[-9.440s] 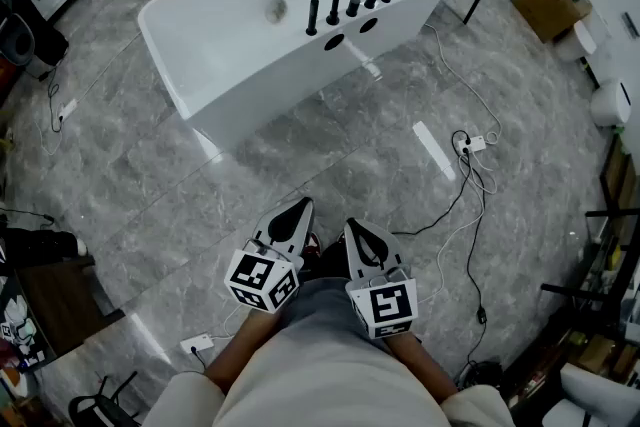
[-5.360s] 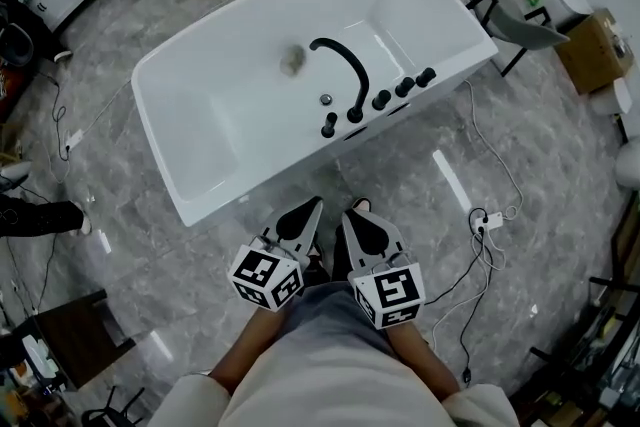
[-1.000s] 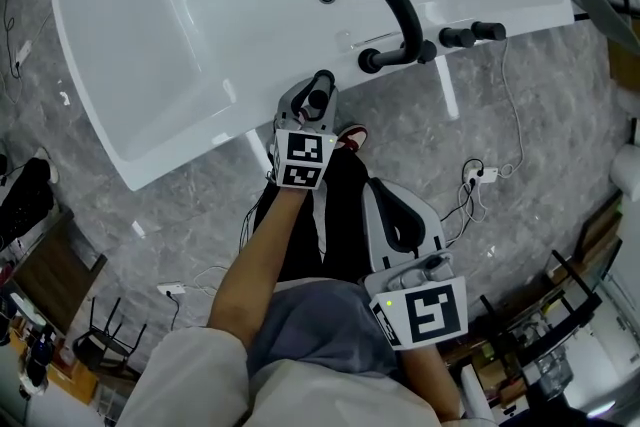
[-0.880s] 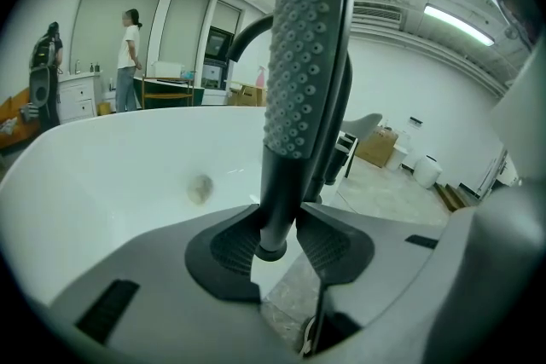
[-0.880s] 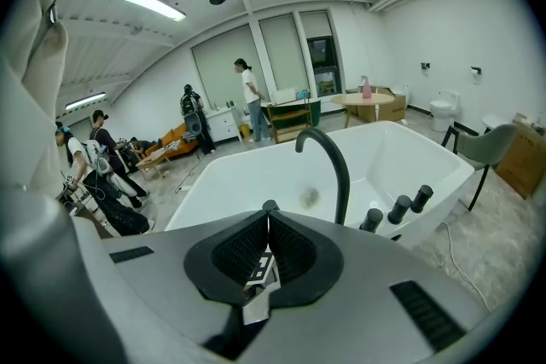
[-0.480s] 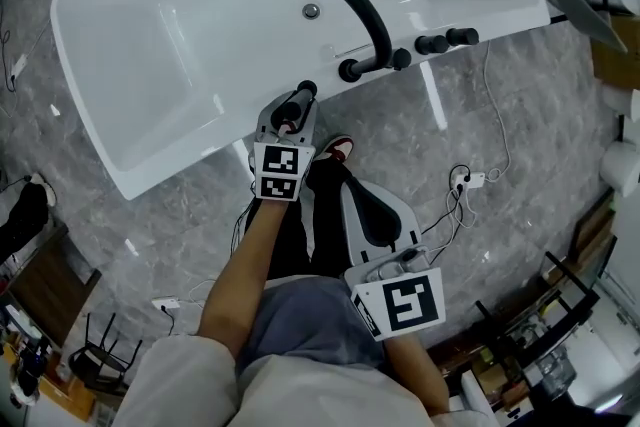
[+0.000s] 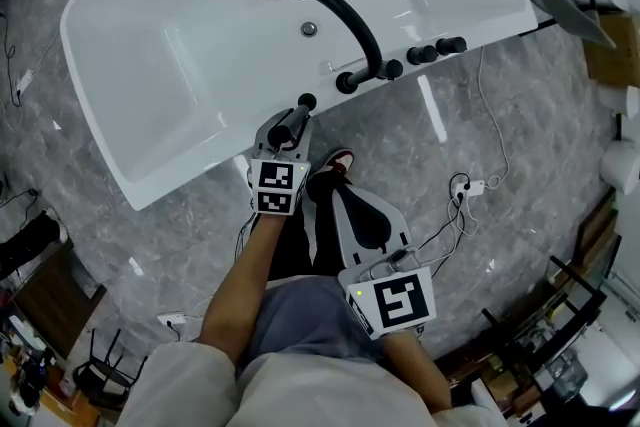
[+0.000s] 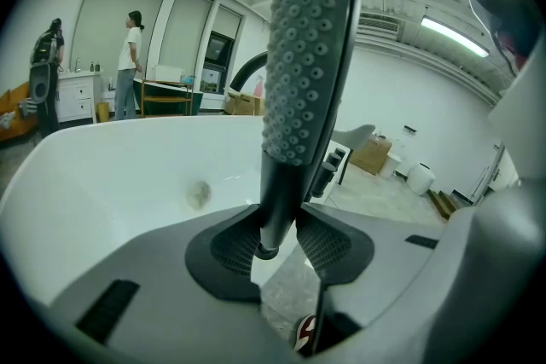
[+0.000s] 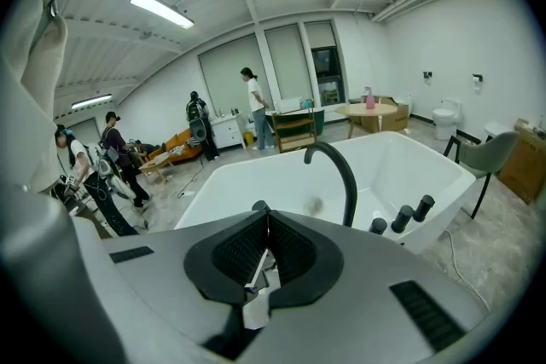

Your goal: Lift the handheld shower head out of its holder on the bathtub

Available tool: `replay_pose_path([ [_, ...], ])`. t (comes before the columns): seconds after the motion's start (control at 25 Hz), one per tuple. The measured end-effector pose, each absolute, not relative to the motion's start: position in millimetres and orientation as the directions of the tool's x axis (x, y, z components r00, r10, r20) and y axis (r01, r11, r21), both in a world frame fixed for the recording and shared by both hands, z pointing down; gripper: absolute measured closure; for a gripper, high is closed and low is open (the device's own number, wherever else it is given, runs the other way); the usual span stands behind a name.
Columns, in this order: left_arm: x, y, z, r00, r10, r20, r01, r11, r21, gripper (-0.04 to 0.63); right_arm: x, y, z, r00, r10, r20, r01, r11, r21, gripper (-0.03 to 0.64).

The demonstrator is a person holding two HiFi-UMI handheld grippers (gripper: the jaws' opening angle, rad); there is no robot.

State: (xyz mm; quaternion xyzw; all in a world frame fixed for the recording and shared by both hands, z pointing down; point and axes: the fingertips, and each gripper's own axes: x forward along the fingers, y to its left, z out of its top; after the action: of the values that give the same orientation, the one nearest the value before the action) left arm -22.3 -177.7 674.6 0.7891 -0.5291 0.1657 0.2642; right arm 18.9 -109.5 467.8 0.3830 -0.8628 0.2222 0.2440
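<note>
The shower head point(image 8: 303, 64) has risen at the bathtub's point(image 7: 150, 45) 6 o'clock rim, left gripper point(image 8: 279, 236) fingers clamped on it; lift straight up, right gripper point(image 9: 266, 239) fingers together.

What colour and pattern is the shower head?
Shower head: black body, face covered in grey nubs. Clearest in the left gripper view.

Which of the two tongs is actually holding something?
The left tongs, clamped on the black shower head; the right tongs are shut, empty, away from the tub.
</note>
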Motion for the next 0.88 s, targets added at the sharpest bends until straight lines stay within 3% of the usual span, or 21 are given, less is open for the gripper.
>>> replay_pose_path([
  [0.88,-23,-165,628,0.448,-0.723,0.526,-0.893,-0.389,0.226,0.457,23,-107,449,-0.573,-0.588,0.571,-0.795,0.569,-0.212,0.597],
])
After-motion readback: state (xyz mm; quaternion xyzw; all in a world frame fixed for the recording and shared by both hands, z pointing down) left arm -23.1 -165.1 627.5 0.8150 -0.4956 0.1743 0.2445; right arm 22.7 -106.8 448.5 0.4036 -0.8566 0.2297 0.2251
